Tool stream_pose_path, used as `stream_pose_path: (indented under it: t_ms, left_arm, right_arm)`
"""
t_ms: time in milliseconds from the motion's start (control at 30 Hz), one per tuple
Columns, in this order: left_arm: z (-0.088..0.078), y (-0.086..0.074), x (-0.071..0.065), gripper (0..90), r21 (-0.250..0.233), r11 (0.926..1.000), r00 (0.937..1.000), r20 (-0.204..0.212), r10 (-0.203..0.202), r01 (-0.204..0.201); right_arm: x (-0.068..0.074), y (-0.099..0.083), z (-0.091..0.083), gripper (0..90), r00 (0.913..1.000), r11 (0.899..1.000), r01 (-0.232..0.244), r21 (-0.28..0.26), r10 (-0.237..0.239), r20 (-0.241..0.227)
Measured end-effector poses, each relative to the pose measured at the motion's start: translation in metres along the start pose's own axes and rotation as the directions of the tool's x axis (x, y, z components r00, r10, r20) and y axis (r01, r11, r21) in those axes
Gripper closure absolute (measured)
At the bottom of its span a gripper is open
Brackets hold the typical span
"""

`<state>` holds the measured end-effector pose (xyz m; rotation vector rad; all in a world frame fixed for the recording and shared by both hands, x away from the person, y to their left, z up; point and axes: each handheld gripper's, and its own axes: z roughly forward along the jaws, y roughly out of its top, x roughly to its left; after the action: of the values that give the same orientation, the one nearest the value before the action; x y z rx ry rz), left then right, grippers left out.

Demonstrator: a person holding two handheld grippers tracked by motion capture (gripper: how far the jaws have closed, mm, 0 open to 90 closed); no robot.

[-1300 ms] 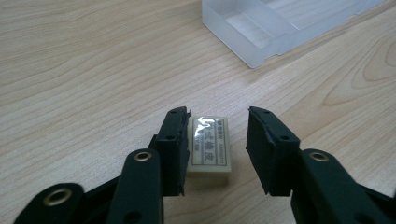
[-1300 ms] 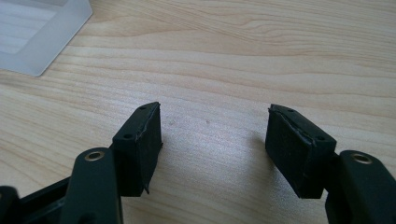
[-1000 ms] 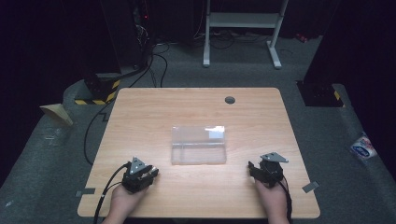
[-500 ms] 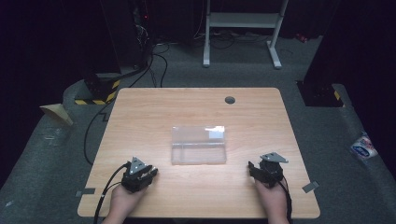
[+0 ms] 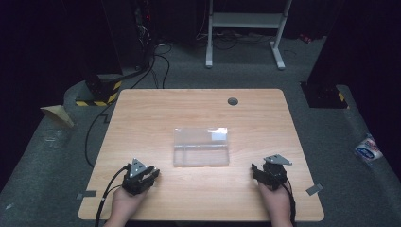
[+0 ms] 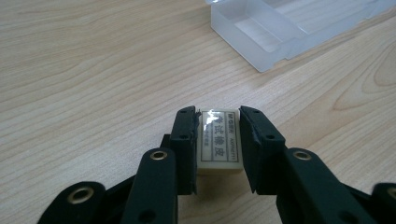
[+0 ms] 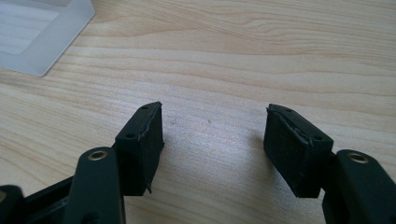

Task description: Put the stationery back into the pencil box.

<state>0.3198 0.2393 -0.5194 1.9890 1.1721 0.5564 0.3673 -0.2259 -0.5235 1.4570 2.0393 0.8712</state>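
Note:
A small white eraser (image 6: pixel 219 142) with a printed label lies on the wooden table (image 5: pixel 198 109), and my left gripper (image 6: pixel 218 122) is shut on it, one black pad against each long side. In the high view the left gripper (image 5: pixel 152 174) rests near the table's front left, its hand behind it. A clear plastic box (image 5: pixel 201 146) sits at the table's middle; its near corner (image 6: pixel 280 32) lies ahead and to the right of the eraser. My right gripper (image 7: pixel 212 133) stands open over bare wood with nothing between its pads. It sits at the front right (image 5: pixel 257 171), right of the box (image 7: pixel 37 32).
A dark round grommet (image 5: pixel 232 101) marks the table's far side. On the floor, black cables (image 5: pixel 156 61) run past the far left corner, a white stand (image 5: pixel 246 21) is behind the table, and a blue-and-white packet (image 5: pixel 368 149) lies to the right.

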Motion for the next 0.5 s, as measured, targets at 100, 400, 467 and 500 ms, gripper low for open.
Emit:
stream_pose_path:
  t_ms: [100, 400, 467, 500]
  left_arm:
    - [-0.001, 0.001, 0.000, 67.6, -0.012, 0.9998, 0.9999, 0.000, -0.015, 0.015]
    - [0.002, 0.006, -0.001, 67.6, -0.003, 0.9986, 0.9986, 0.003, -0.052, 0.052]
    - [0.001, 0.010, -0.002, 67.6, -0.002, 0.9989, 0.9988, -0.015, -0.047, 0.047]
    - [-0.002, 0.014, -0.002, 67.7, -0.005, 0.9983, 0.9982, -0.019, -0.057, 0.057]
  right_arm:
    - [0.000, 0.000, 0.000, 37.6, 1.0000, 1.000, 0.001, -0.001, -0.001, -0.001]
    - [0.000, 0.000, 0.000, 37.6, 0.9999, 1.000, 0.007, 0.001, -0.007, -0.009]
    - [0.000, 0.000, 0.000, 37.6, 0.9999, 1.000, 0.004, 0.001, -0.004, -0.013]
    - [0.000, 0.000, 0.000, 37.6, 0.9997, 1.000, 0.017, -0.001, -0.017, -0.015]
